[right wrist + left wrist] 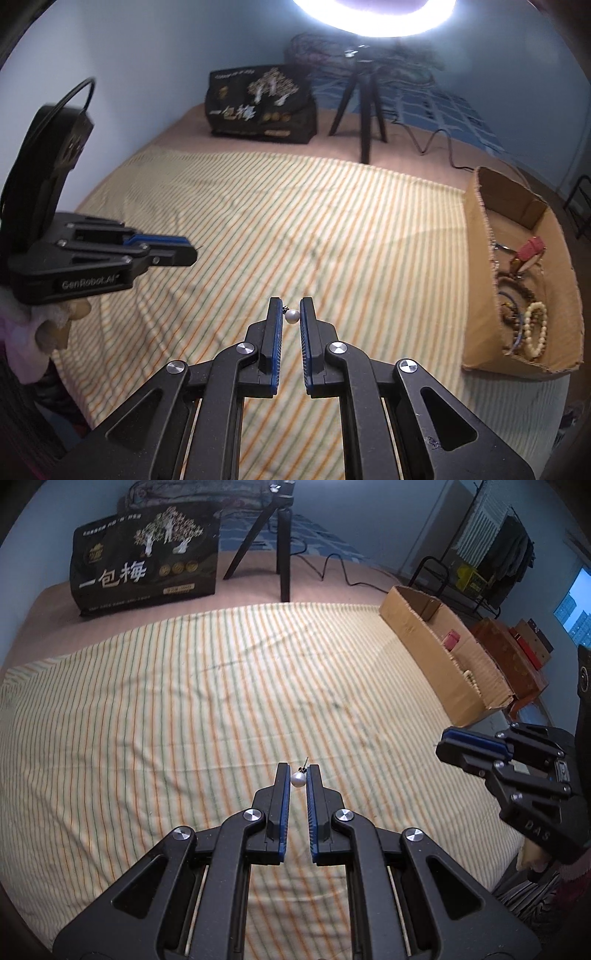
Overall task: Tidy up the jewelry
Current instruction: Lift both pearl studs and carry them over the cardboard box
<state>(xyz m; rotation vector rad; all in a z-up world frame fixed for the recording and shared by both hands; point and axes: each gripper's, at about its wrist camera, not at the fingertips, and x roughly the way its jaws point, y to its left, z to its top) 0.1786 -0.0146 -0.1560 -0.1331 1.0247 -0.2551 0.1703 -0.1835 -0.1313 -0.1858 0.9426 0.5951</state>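
Bed: your work surface is a bed under a cream sheet with thin orange and green stripes (184, 701), filling the middle of both views; a pale blue wall stands behind it.
Left gripper: your black left gripper with blue pads (298, 771) sits at the lower centre of its own view, fingers closed on a small white pearl earring with a thin metal post (298, 779), pinched at the tips above the sheet. In the right wrist view the same gripper (184, 248) shows side-on at the left edge.
Right gripper: your black right gripper with blue pads (291, 306) is likewise clamped on a second small white pearl earring (291, 316) at its fingertips. It shows at the right edge of the left wrist view (448, 740).
Storage: an open brown cardboard box (476, 258) lies at the right edge of the sheet, holding bead bracelets, cream and brown (532, 325), and a small red item.
Background: a black printed bag with gold trees and white lettering (147, 557) stands at the upper left, a black tripod (282, 546) just right of it.
Lighting: a bright ring light (373, 18) glares along the top of the right wrist view.
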